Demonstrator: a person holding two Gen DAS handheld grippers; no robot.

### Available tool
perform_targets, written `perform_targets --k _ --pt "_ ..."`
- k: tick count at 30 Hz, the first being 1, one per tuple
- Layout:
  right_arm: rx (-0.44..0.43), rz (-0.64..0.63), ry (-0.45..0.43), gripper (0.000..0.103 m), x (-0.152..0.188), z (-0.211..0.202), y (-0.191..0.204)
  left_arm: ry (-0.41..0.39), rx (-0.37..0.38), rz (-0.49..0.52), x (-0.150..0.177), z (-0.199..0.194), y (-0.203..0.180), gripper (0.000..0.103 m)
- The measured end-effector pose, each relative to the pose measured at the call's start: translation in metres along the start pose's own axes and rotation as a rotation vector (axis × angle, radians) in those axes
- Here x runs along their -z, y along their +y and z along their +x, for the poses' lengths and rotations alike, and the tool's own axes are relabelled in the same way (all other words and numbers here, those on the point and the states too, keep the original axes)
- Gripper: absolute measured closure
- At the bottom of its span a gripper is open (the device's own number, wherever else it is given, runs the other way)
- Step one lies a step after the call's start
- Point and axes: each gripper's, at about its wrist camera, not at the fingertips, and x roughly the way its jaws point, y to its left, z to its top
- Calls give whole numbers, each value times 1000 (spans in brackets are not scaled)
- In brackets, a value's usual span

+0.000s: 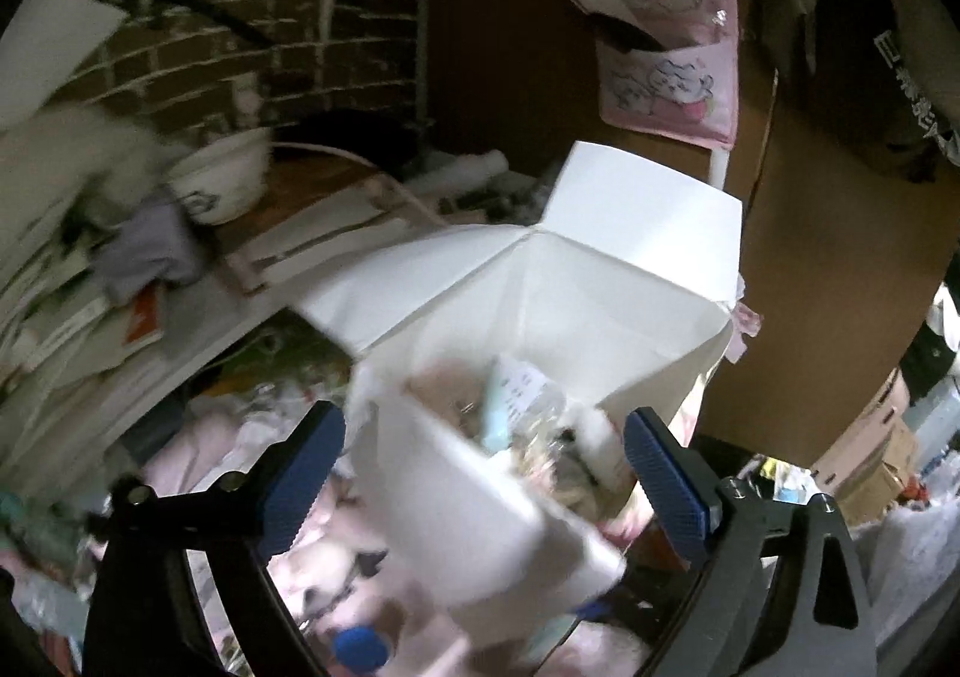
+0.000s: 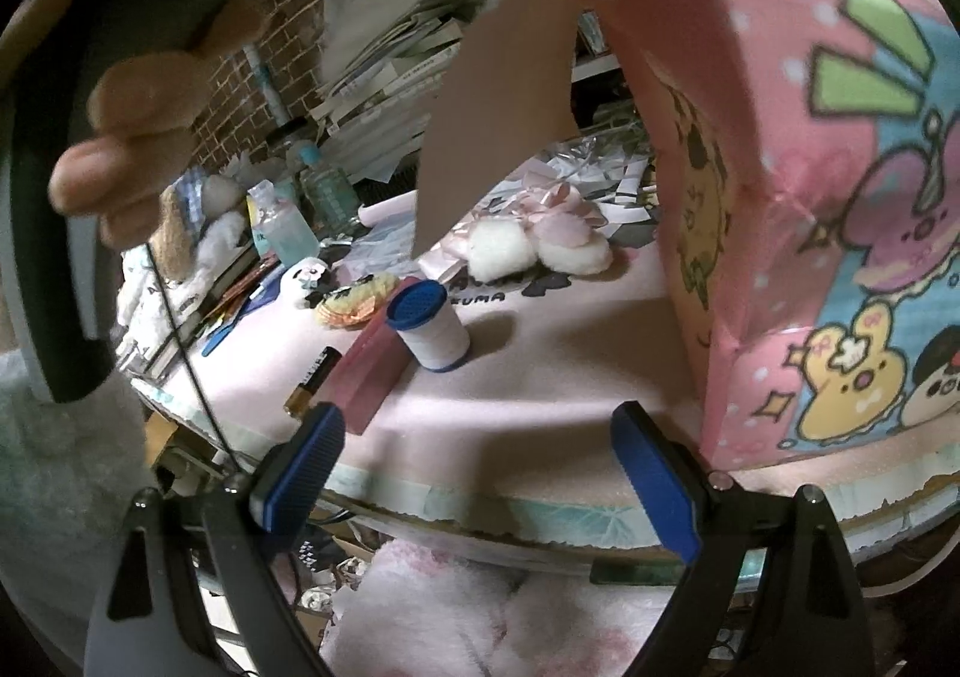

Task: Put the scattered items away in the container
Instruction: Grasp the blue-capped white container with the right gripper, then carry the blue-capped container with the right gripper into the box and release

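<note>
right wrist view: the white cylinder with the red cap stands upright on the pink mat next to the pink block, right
Not quite: the cap is blue, not red. The right wrist view shows the white cylinder standing upright on the pink mat next to the pink block.

Box (image 1: 570,281): white matt card inside, flaps smooth and creased; outside (image 2: 780,197) wrapped in pink printed paper, slightly wrinkled, low sheen. Fingers (image 2: 303,473): blue ribbed rubbery pads on matt black plastic arms, small bright metal screws. Surface (image 2: 540,365): covered in pink matt cloth, soft-looking, edge frayed. Spool (image 2: 429,332): white, matt body, blue dimpled plastic cap. Battery (image 2: 312,380): glossy black-and-gold metal skin. Pink block (image 2: 366,377): matt, smooth. Pompoms (image 2: 501,251): white, fluffy, fibrous. Bottle (image 2: 285,230): clear glossy plastic. Bowl (image 1: 222,179): white glazed ceramic, shiny. Wall (image 1: 198,35): rough brown brick, pale mortar. Below the surface, pink plush fabric (image 2: 480,611), fuzzy.
</note>
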Motion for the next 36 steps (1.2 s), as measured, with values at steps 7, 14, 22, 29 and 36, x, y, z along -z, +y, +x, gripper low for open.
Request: perform_targets --k 7,14,22,29,36 --pt "20 -50 -4 14 4 3 12 -103 -160 -124 45 -46 36 3" --pt "33 -113 7 53 3 14 27 -200 -207 -274 106 -76 71 2" --pt "120 -134 13 65 -13 36 39 -233 -233 -352 164 -86 92 2" --pt "186 -143 17 72 -22 54 47 -221 -216 -418 193 -85 111 2" --pt "215 -159 -3 77 -23 57 52 -224 -206 -447 201 -85 118 2"
